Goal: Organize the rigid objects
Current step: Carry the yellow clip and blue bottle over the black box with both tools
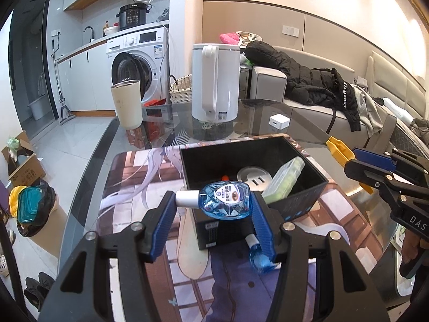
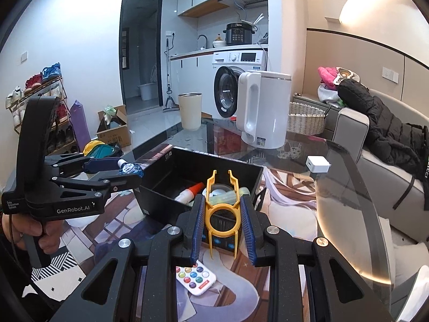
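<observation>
My left gripper (image 1: pixel 213 198) is shut on a blue faceted bottle (image 1: pixel 226 201) with a white cap, held sideways above the near wall of a black box (image 1: pixel 308 190). The right wrist view shows this same bottle (image 2: pixel 130 169) off to the left. My right gripper (image 2: pixel 221 198) is shut on a yellow plastic tool (image 2: pixel 221 214) with a ring and prongs, raised over the box's near wall (image 2: pixel 158 190). In the box lie a white round disc (image 1: pixel 252 177), a green case (image 1: pixel 285 181) and a red-tipped glue bottle (image 2: pixel 189 191). A second blue bottle (image 1: pixel 258 261) lies on the mat.
A white remote (image 2: pixel 195 276) with coloured buttons lies on the printed mat below the right gripper. A white kettle (image 1: pixel 214 80), a beige cup (image 1: pixel 128 103) and a small white cube (image 1: pixel 278 120) stand on the glass table behind the box. A sofa with a black jacket is at right.
</observation>
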`<action>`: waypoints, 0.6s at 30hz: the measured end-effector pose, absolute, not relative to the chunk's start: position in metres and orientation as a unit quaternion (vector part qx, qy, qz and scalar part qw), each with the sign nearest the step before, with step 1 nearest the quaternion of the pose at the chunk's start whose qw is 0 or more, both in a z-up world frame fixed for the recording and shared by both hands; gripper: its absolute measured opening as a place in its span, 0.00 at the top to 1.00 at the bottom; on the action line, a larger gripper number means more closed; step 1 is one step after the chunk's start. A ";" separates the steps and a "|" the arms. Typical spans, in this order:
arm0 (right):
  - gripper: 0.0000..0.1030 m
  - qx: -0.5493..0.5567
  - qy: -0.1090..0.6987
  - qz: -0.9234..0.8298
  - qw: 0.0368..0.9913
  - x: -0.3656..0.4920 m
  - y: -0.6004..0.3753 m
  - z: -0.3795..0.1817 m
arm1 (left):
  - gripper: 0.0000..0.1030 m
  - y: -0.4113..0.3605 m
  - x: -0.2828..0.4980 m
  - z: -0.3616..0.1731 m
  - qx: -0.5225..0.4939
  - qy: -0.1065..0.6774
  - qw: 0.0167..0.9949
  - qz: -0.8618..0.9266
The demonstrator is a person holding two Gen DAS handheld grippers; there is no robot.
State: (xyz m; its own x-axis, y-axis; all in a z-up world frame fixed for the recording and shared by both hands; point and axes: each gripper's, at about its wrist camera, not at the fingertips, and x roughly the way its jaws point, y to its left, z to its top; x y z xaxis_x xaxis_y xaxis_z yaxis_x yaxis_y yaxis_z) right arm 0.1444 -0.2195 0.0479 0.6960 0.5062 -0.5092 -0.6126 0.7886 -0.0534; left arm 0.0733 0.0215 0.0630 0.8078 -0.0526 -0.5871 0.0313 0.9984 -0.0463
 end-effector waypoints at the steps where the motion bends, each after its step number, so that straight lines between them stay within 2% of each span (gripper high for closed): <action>1: 0.74 -0.111 0.240 0.308 0.914 0.146 -0.218 0.050 | 0.47 0.021 0.075 0.064 -0.017 0.308 0.951 -0.023; 18: 0.74 -0.128 0.233 0.322 0.909 0.170 -0.199 0.052 | 0.47 0.014 0.103 0.067 -0.015 0.304 0.952 -0.029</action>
State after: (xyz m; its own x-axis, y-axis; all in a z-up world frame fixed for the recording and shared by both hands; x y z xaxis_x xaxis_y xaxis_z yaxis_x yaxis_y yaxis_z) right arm 0.1702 -0.1995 0.0521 0.6841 0.5256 -0.5057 -0.6449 0.7598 -0.0827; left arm 0.1027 0.0141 0.0674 0.8130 -0.0644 -0.5787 0.0468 0.9979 -0.0454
